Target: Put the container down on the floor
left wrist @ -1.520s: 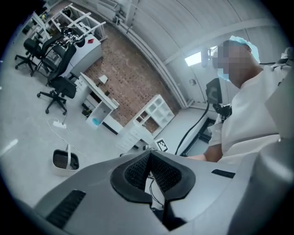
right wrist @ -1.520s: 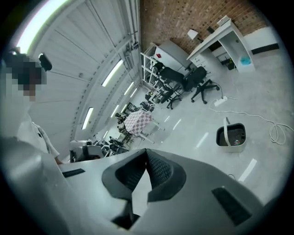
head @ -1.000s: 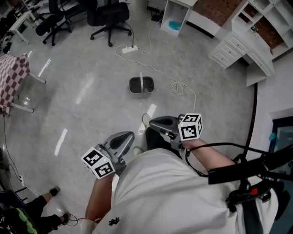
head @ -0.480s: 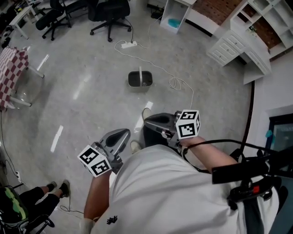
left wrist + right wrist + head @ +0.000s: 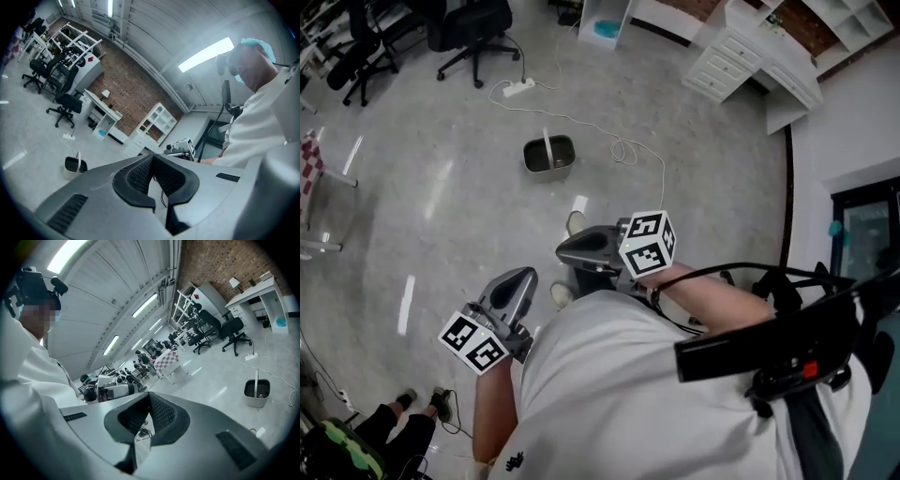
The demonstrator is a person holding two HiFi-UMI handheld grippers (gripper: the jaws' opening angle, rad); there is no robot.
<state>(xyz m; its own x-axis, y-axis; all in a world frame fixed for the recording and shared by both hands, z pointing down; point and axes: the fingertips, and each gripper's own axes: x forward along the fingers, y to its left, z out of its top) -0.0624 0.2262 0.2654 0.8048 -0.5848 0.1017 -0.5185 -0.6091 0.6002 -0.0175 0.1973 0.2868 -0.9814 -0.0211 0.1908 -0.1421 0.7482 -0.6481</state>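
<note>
The container (image 5: pixel 549 156), a small grey tub with a white handle upright across it, stands on the floor well ahead of me. It also shows far off in the left gripper view as the tub (image 5: pixel 74 166) and in the right gripper view as the tub (image 5: pixel 257 393). My left gripper (image 5: pixel 523 275) is held close to the person's body, jaws shut with nothing between them. My right gripper (image 5: pixel 563 251) is also near the body, shut and empty. Both are far from the container.
A white power strip (image 5: pixel 518 87) with a cable (image 5: pixel 623 150) running past the container lies on the floor. Black office chairs (image 5: pixel 475 28) stand at the back, white drawers (image 5: pixel 741 52) at the back right. Another person's feet (image 5: pixel 422 405) show at bottom left.
The head view has swung, so the container and chairs sit further left and up in the picture. Both grippers stay shut near the body; the container has not moved on the floor.
</note>
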